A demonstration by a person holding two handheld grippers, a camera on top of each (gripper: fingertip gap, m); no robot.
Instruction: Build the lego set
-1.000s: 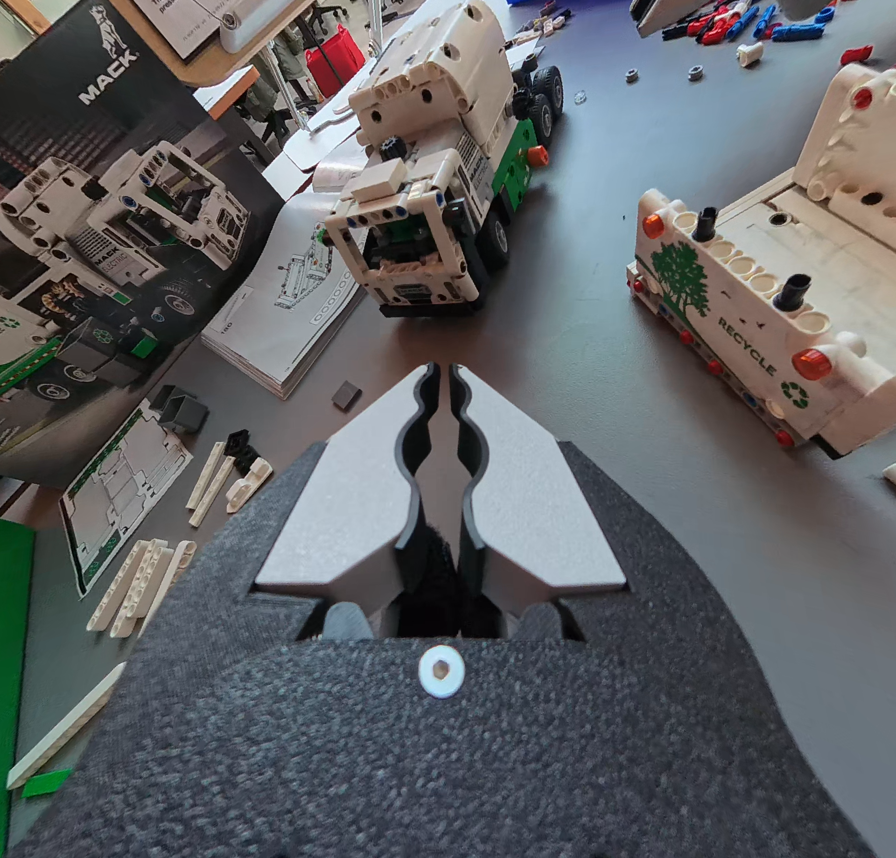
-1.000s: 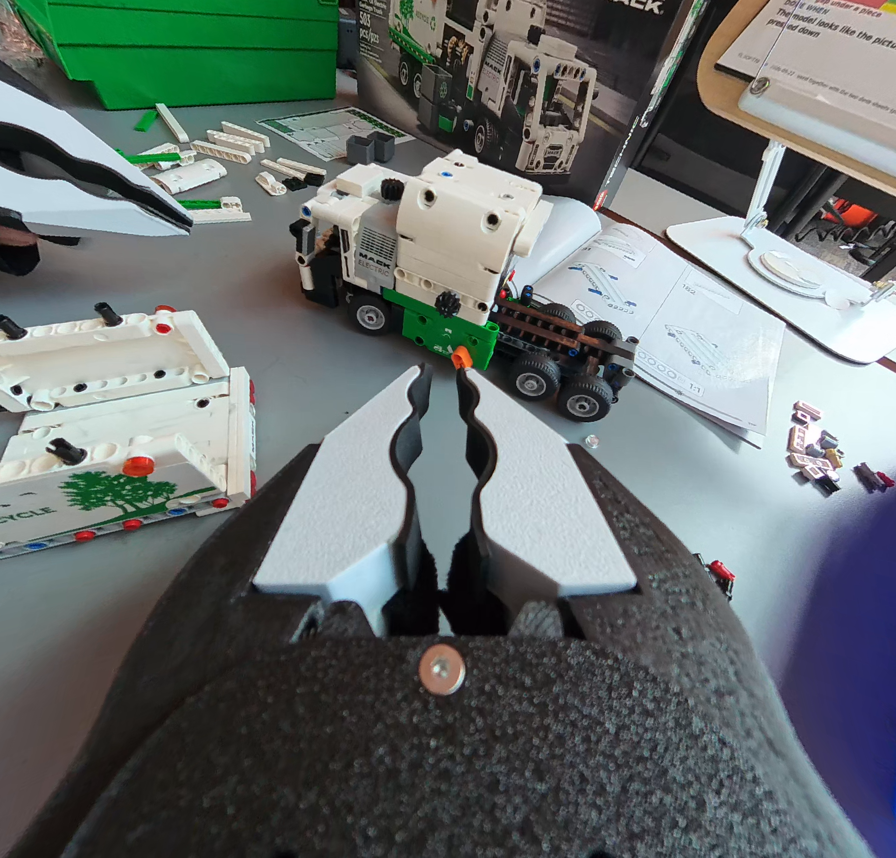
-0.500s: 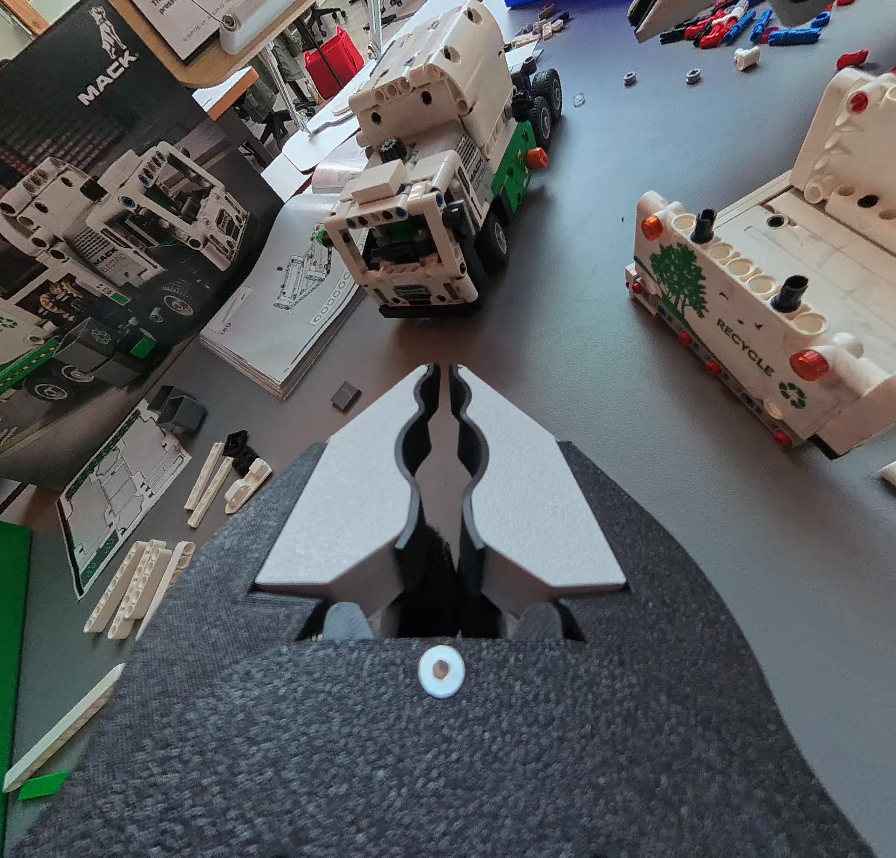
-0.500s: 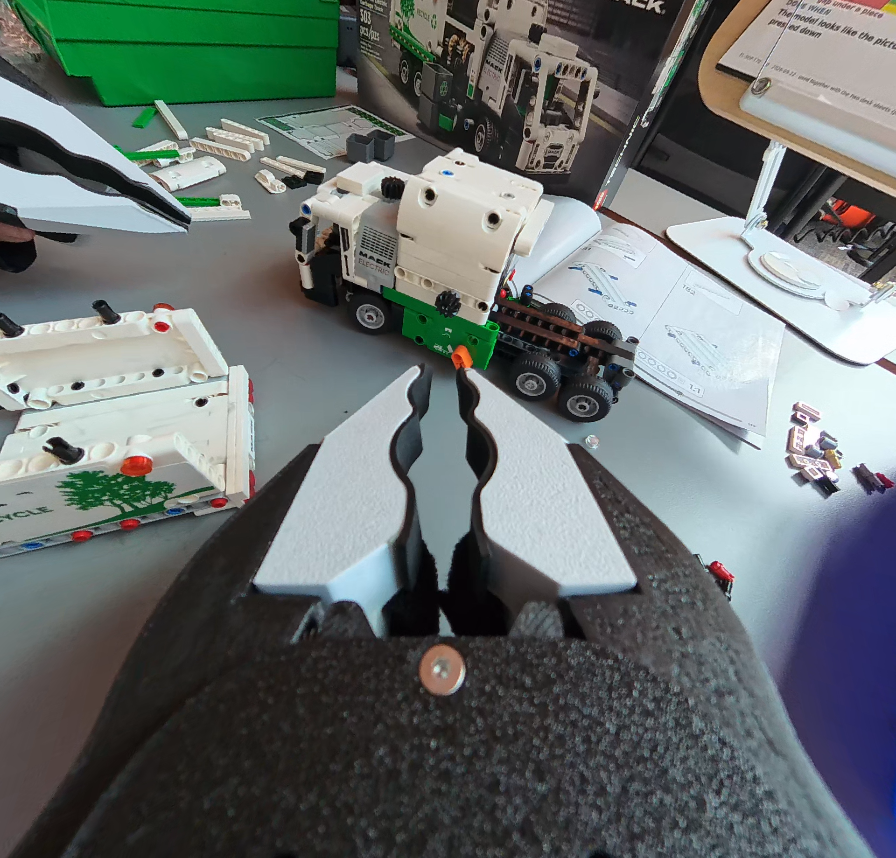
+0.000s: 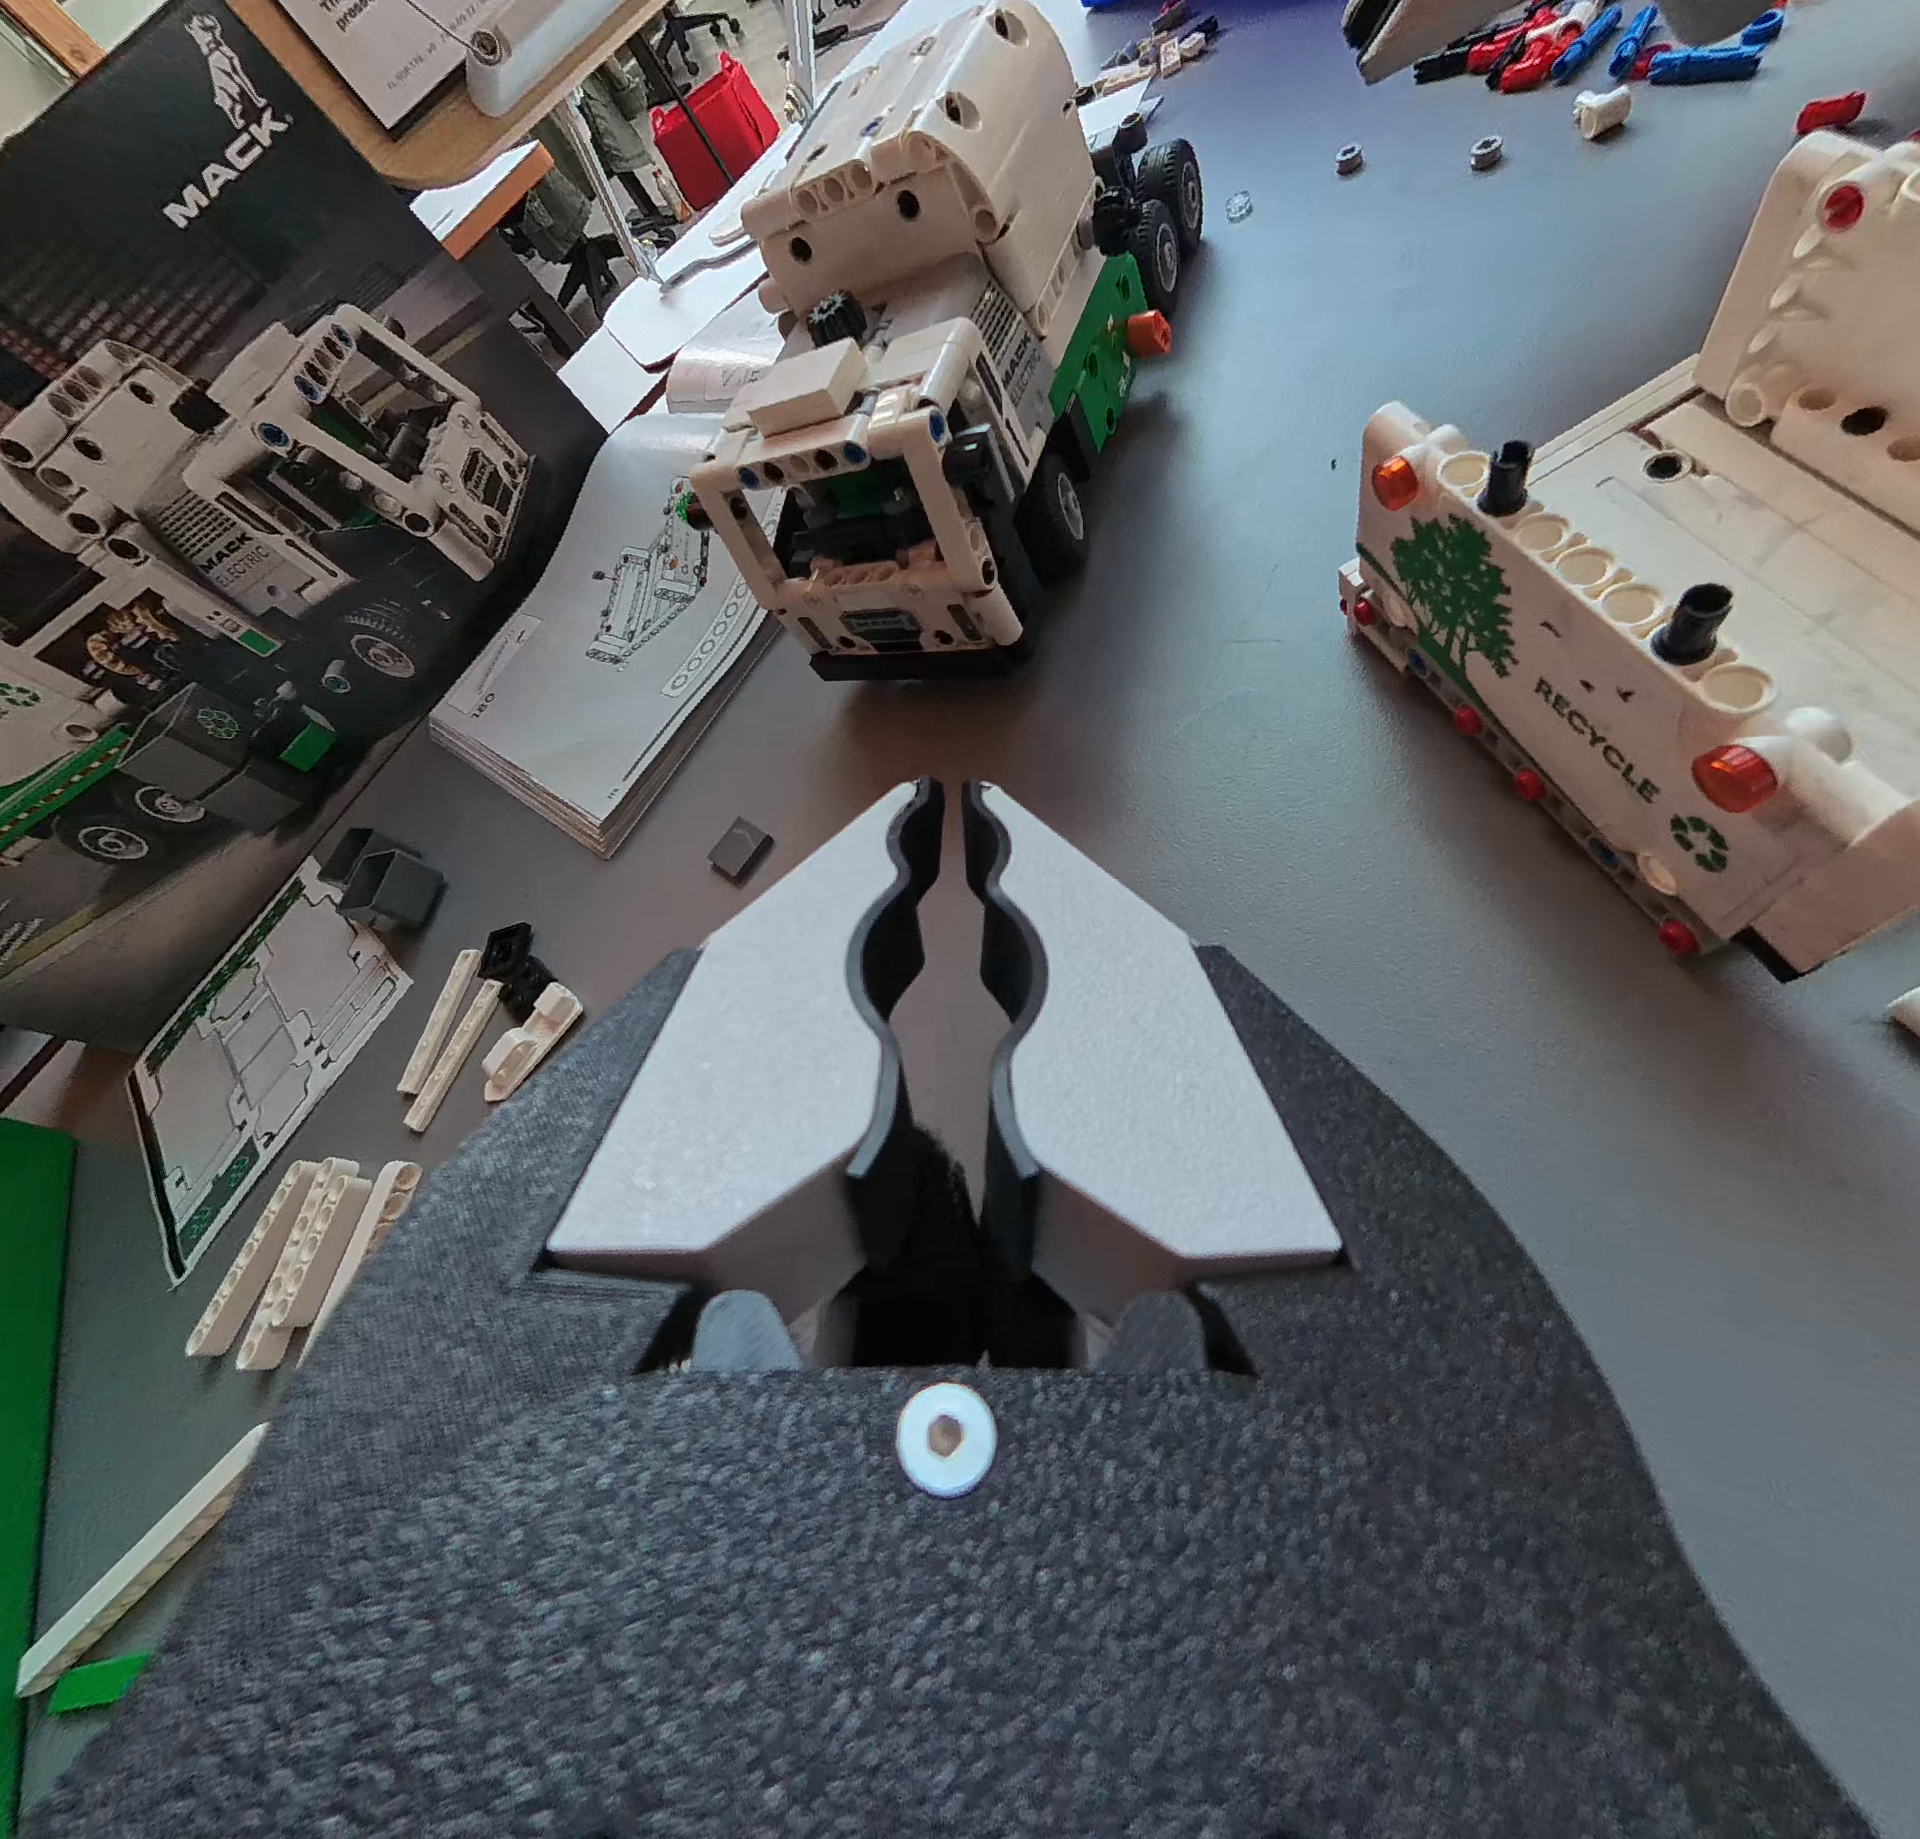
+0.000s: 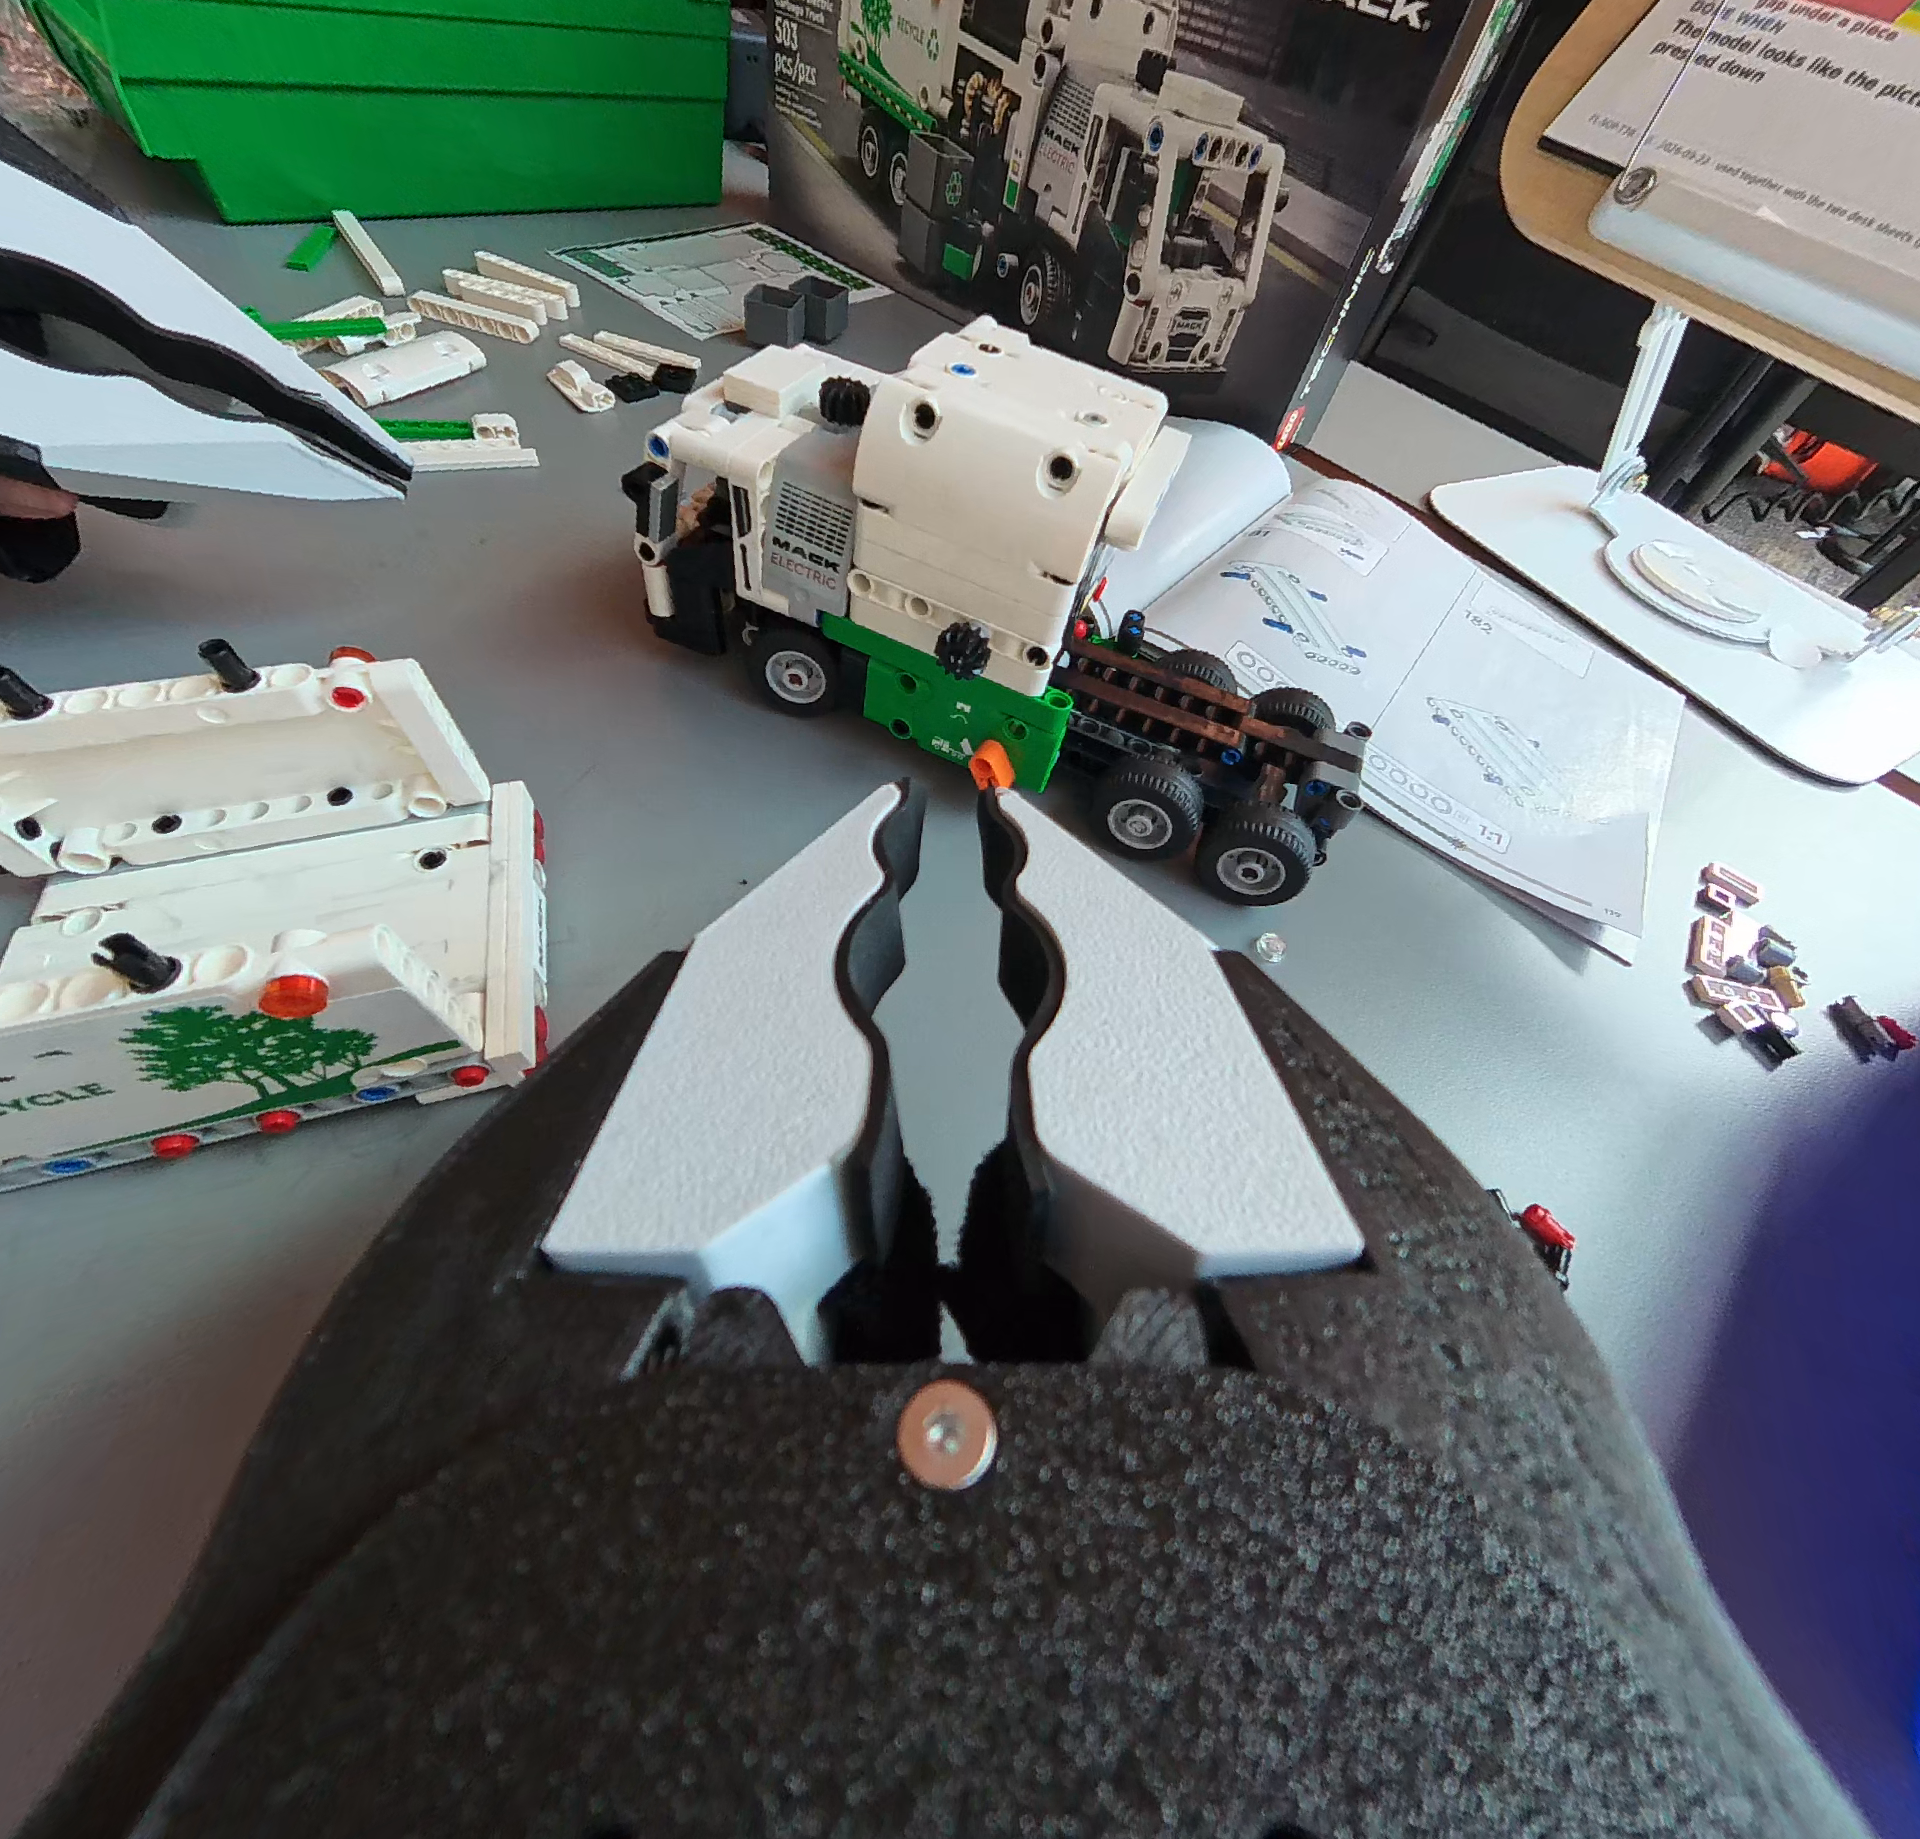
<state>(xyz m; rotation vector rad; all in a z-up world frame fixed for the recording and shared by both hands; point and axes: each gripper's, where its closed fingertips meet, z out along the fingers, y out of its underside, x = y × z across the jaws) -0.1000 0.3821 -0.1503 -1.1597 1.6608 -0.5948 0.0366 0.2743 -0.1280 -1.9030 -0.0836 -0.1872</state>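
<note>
A white and green toy brick truck (image 5: 935, 355) stands on the dark table (image 5: 1195, 906), and it also shows in the right wrist view (image 6: 935, 542). A separate white brick body with a green tree print (image 5: 1558, 667) lies to its right; the right wrist view shows it at the left (image 6: 239, 958). My left gripper (image 5: 943, 790) is shut and holds nothing, hovering just in front of the truck's cab. My right gripper (image 6: 951, 797) is slightly open and empty. Its right fingertip (image 6: 1003, 823) is just short of an orange pin (image 6: 992, 759) on the truck's green side.
The dark product box (image 5: 208, 439) and an open instruction booklet (image 5: 623, 667) lie left of the truck. Loose white beams (image 5: 301, 1259), a small grey tile (image 5: 741, 844), red and blue pins (image 5: 1558, 33), a green bin (image 6: 416, 75) and a white sheet stand (image 6: 1714, 563) surround the area. Spacing between my two grippers at the tips: around 20 centimeters. My right gripper is the nearer one to the orange pin (image 6: 992, 759): about 7 centimeters, against 15 centimeters. My left wrist view (image 5: 1143, 322) looks at it from another angle.
</note>
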